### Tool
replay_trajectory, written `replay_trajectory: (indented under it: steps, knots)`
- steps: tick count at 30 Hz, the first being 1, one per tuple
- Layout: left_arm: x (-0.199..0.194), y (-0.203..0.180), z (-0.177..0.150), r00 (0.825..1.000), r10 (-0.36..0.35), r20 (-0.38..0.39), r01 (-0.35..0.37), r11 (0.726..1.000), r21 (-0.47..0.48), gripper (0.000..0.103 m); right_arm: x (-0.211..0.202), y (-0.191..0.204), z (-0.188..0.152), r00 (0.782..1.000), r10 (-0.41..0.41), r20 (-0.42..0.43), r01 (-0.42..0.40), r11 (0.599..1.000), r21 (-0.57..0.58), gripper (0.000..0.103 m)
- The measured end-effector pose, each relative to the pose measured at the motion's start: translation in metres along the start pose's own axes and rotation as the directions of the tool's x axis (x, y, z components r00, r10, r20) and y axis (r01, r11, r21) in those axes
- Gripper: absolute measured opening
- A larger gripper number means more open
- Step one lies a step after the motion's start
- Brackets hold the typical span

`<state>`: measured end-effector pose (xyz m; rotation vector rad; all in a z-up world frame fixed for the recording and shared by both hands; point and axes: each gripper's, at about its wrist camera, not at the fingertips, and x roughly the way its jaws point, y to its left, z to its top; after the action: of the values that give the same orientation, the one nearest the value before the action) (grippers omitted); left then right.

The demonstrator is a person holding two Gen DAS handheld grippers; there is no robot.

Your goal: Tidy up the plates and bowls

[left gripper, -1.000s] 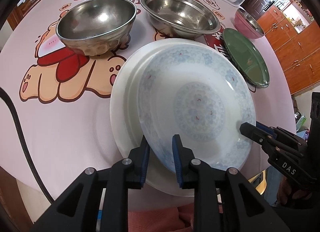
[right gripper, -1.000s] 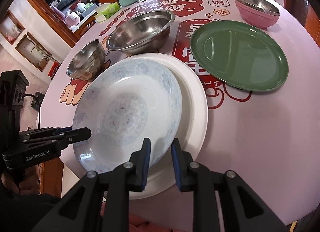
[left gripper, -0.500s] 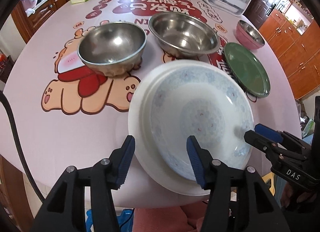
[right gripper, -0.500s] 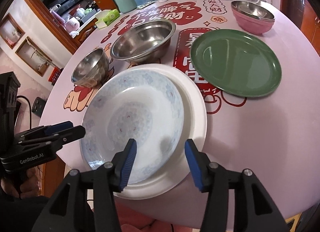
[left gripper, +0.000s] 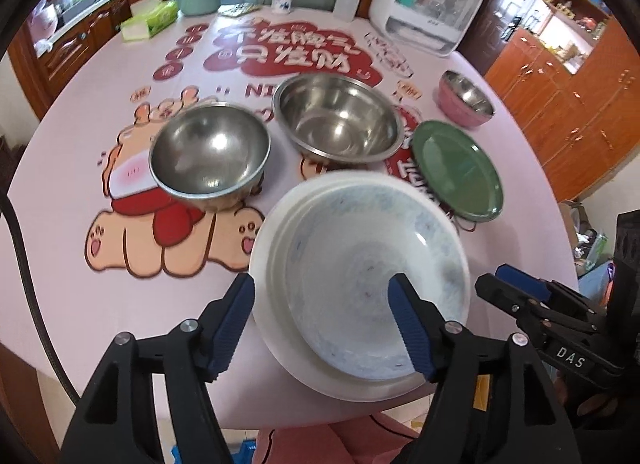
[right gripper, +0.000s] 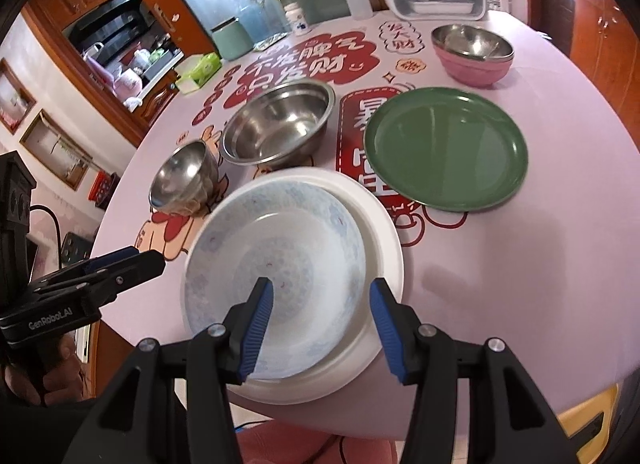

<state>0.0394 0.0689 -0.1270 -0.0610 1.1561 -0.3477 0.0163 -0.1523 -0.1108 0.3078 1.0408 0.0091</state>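
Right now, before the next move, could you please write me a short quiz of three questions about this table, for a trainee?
1. True or false: the patterned white-and-blue plate lies on top of the plain white plate.
2. Which dish sits inside the pink bowl? A) a green plate B) a steel bowl C) a glass cup
3. Fill in: the jaws of the left gripper and the right gripper, which have just been opening, grip ____.

Key: 1 true. 2 B, a small steel bowl. 3 nothing; both are open above the stacked plates. The flat green plate lies alone on the pink printed table cover.
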Motion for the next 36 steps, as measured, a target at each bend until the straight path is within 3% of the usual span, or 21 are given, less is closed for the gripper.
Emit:
replay_trajectory:
  steps: [7,11,24,36]
  knots:
    - [-0.026,0.005,0.001,0.998,-0.063,0.02,0.061,0.995,0.083,0.072,-0.022,0.018,-0.017,0.996,-0.046,0.071,0.042,0.997,0.062,0.052]
    - [-0.03,0.01,-0.001,0.996,-0.092,0.02,0.09,0.99,0.11,0.072,-0.034,0.026,-0.033,0.991,-0.075,0.115,0.065,0.994,0.084,0.062]
    - [-0.034,-0.02,-0.01,0.981,-0.194,-0.005,0.191,0.962,0.196,0.072,-0.07,0.021,-0.075,0.969,-0.146,0.2,0.115,0.981,0.157,0.062]
    - [-0.029,-0.066,-0.002,0.983,-0.182,-0.005,0.177,0.951,0.255,0.072,-0.073,-0.018,-0.05,0.959,-0.107,0.264,0.071,0.988,0.14,0.062]
